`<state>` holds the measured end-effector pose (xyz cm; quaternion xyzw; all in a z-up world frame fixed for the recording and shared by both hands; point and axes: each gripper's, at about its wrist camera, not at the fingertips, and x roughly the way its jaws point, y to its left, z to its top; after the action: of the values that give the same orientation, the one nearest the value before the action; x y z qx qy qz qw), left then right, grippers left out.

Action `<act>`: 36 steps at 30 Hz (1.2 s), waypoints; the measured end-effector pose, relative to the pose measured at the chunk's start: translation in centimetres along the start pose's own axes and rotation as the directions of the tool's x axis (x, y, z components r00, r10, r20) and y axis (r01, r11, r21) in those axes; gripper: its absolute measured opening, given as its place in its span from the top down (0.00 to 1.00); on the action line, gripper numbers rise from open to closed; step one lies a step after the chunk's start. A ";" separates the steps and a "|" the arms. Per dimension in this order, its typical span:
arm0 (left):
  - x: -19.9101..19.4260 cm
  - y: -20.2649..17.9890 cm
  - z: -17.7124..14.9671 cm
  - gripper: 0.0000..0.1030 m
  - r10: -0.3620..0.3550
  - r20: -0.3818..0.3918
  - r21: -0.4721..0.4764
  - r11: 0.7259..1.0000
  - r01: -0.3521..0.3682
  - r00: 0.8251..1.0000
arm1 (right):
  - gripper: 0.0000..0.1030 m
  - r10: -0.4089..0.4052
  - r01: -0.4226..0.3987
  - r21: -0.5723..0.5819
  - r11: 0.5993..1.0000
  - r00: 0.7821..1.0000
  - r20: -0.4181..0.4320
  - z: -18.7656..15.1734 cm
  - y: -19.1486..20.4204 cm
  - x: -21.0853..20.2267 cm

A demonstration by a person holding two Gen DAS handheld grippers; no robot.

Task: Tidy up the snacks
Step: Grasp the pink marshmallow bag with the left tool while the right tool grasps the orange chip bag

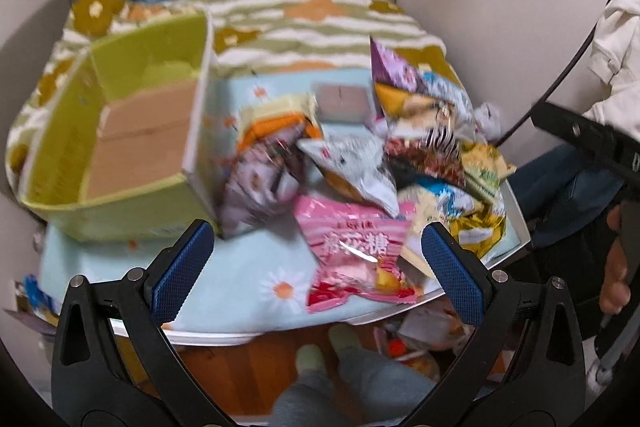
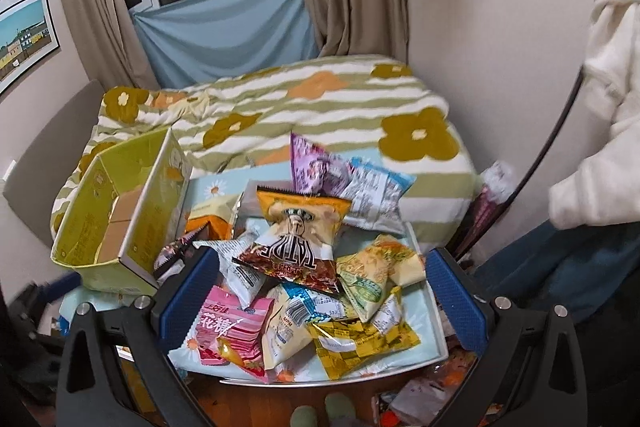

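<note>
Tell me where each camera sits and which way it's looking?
Left wrist view: rides on the left tongs, open above the table's near edge, facing the green box and pink bag; socked feet and the other hand show.
Right wrist view: rides on the right tongs, open, facing the snack pile; socked feet show.
Both share box, pink bag, bed.

Snack pile crowding table's right, green box open-topped left
</note>
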<state>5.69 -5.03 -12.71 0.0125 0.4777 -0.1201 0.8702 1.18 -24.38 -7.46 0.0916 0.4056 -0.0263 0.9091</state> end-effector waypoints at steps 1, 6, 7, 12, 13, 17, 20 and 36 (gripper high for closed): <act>1.1 -0.3 -0.2 0.00 -0.002 -0.025 -0.008 1.000 0.002 1.000 | 0.00 0.010 -0.010 -0.004 1.000 1.000 -0.011 0.0 -0.3 0.9; 5.5 -1.4 -1.4 0.00 -0.020 -0.104 -0.031 0.999 0.017 0.994 | 0.00 0.101 -0.102 -0.012 0.995 0.991 -0.085 0.3 -1.3 5.9; 6.3 -1.7 -1.6 0.00 -0.018 -0.120 -0.030 0.999 0.015 0.993 | 0.00 0.118 -0.120 -0.012 0.993 0.988 -0.096 0.3 -1.4 6.7; 9.8 -2.3 -2.7 0.04 -0.018 -0.172 -0.046 0.999 0.010 0.985 | 0.00 0.197 -0.199 0.002 0.980 0.968 -0.155 0.4 -1.2 10.3; 10.3 -2.3 -2.8 0.05 -0.017 -0.179 -0.049 0.999 0.009 0.984 | 0.00 0.211 -0.213 0.007 0.977 0.963 -0.166 0.4 -1.2 10.9; 12.0 -2.5 -3.5 0.10 -0.028 -0.206 -0.026 0.999 0.023 0.978 | 0.00 0.253 -0.249 0.048 0.967 0.943 -0.215 0.3 -1.4 13.4; 12.8 -2.8 -3.9 0.22 -0.032 -0.224 -0.019 0.999 0.029 0.974 | 0.00 0.280 -0.265 0.090 0.960 0.930 -0.240 0.3 -1.7 14.8; 11.9 -3.4 -3.9 0.34 -0.008 -0.222 0.017 1.000 0.012 0.975 | 0.15 0.268 -0.265 0.050 0.963 0.919 -0.288 0.9 -0.1 18.1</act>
<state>7.86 -10.14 -24.43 0.0312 0.5707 -0.1266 0.8107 13.95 -24.19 -20.27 0.1532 0.5190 0.1097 0.8337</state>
